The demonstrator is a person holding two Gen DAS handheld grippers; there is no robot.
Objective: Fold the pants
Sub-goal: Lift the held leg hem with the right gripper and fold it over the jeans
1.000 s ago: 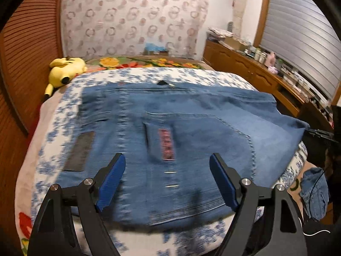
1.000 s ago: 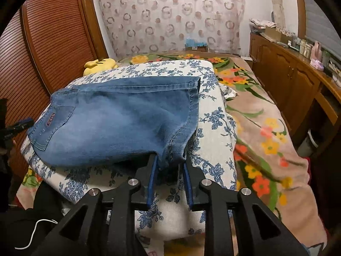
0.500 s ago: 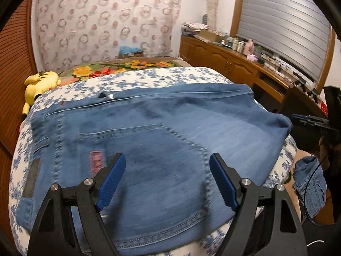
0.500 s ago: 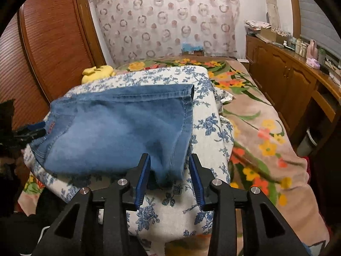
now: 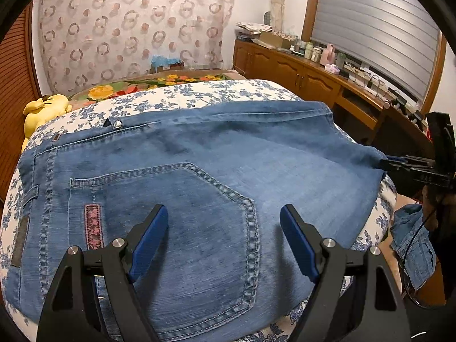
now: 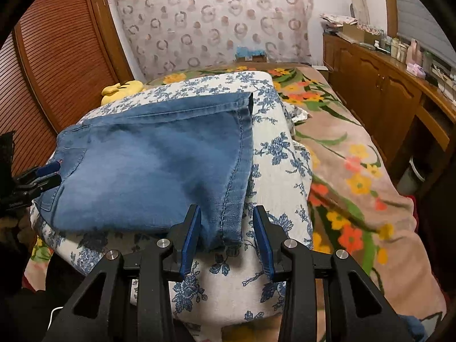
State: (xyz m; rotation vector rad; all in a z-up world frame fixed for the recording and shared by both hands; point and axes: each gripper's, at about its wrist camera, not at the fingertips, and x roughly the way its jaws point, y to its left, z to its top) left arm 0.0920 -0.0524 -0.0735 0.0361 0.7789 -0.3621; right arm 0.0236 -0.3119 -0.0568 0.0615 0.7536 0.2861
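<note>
The right gripper (image 6: 227, 235) is nearest to the work: its blue pads stand a little apart, one on each side of the bottom corner of the jeans (image 6: 154, 168), and they do not seem to squeeze the cloth, so it holds nothing. The left gripper (image 5: 223, 239) is wide open and hangs over the back pocket (image 5: 182, 228) with nothing in it. The jeans lie folded flat on the blue flowered quilt (image 6: 282, 154), which sits on top of the bed. Their long way runs across, from the belt end by the left gripper to the leg end by the right gripper. Each gripper is close to its own end, so I think the next fold should bring one end over to the other. The right one is closer to an edge it can grab. Farther back lies a yellow soft toy (image 5: 45, 111), and then the curtain (image 5: 134, 28) with rings on it.
</note>
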